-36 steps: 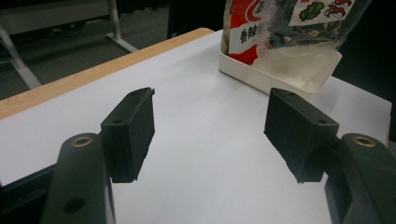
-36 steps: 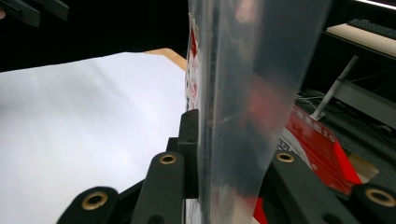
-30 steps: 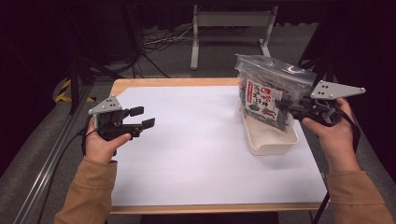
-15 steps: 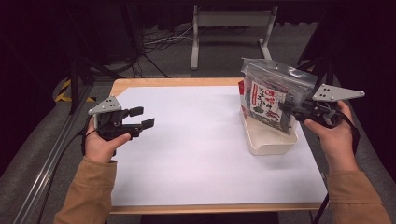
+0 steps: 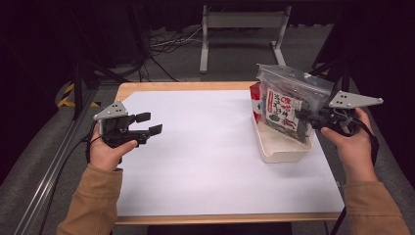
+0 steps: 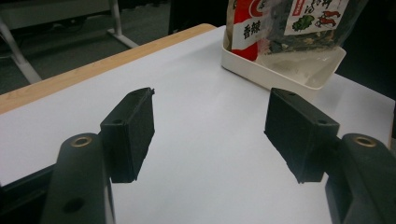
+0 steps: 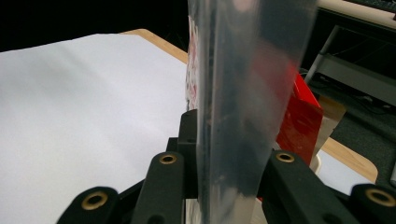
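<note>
Right claw [image 5: 299,117] gripping bag [image 5: 286,103], above tray [image 5: 281,149]

The bag [image 5: 286,103] is a clear plastic pouch of dark, leafy stuff, probably dried seaweed, with a white label printed in red and black. It stands upright, slightly tilted, held above the tray [image 5: 281,149], a shallow white tub near the table's right edge. A red packet [image 5: 255,98] stands in the tray behind it.

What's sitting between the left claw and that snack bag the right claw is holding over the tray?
Nothing visible. Bare white table lies between the open left claw and the snack bag, which the right claw grips above the white tray.
</note>
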### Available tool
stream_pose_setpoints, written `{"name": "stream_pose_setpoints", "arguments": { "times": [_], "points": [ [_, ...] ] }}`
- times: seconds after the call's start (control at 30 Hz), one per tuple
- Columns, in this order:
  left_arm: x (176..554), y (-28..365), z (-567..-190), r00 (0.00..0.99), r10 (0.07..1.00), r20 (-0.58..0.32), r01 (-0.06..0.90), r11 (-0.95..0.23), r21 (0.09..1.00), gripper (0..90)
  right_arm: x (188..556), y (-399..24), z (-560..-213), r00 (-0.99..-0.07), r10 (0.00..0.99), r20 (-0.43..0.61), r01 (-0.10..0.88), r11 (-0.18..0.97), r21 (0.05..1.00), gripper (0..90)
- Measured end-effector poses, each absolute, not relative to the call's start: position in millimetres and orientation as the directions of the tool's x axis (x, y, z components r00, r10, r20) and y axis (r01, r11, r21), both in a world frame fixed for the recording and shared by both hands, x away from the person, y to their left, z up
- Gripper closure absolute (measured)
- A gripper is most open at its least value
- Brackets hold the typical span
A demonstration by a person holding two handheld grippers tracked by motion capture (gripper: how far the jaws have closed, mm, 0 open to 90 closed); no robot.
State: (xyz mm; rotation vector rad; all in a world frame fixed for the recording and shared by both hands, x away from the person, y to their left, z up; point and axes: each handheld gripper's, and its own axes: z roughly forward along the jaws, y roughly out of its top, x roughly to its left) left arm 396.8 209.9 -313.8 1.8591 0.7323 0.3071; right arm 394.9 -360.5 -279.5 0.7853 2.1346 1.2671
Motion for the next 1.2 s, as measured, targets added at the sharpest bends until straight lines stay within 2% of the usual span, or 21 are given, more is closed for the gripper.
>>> {"name": "stream_pose_setpoints", "arguments": {
  "times": [0.57,1.2],
  "points": [
    [396.4,210.3,-314.2,0.777,0.616,-0.131,0.347,-0.246,0.905,33.7,395.3,-356.4,-292.2,-0.690,0.713,-0.124,0.261,0.405,0.876,75.8],
    [396.3,210.4,-313.9,0.777,0.615,-0.134,0.349,-0.244,0.905,33.3,400.9,-352.4,-323.1,-0.699,0.711,-0.083,0.308,0.404,0.862,75.4]
  ]
}}
